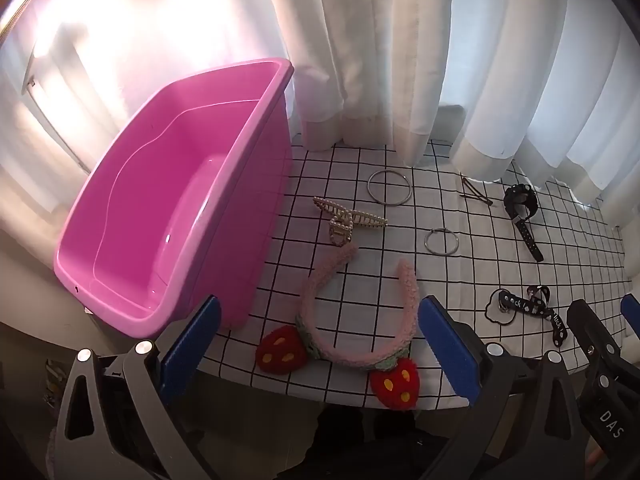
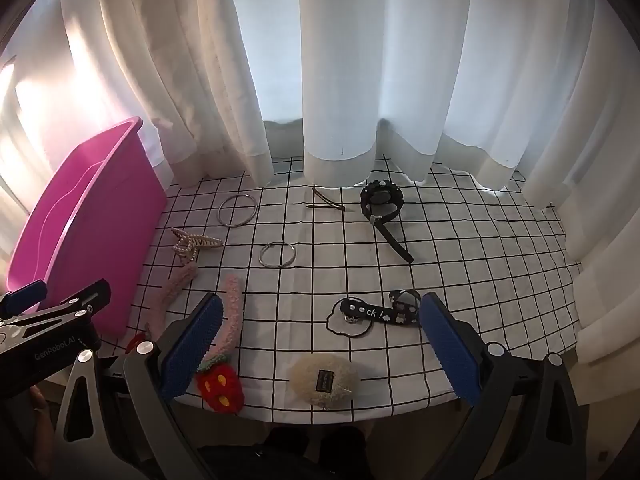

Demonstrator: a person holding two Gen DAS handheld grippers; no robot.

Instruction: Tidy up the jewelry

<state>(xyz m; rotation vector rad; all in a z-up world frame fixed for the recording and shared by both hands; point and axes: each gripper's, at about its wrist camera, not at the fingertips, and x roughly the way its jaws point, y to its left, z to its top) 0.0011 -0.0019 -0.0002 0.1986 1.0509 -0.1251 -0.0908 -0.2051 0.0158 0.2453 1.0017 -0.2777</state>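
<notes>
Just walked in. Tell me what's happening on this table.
A person holds a two-finger gripper in each hand over a checked tablecloth strewn with accessories. Both the left gripper and right gripper are open and hold nothing. The pink bin on the left looks empty. Still on the cloth: a strawberry headband, pearl hair claw, two metal rings, a black watch, a black strap and a fluffy clip.

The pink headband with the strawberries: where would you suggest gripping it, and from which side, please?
Probably from above, across the fuzzy pink headband on its left arm, clear of the strawberries. It lies flat, open end toward the curtain, and the band is narrow enough for the open left gripper.
</notes>
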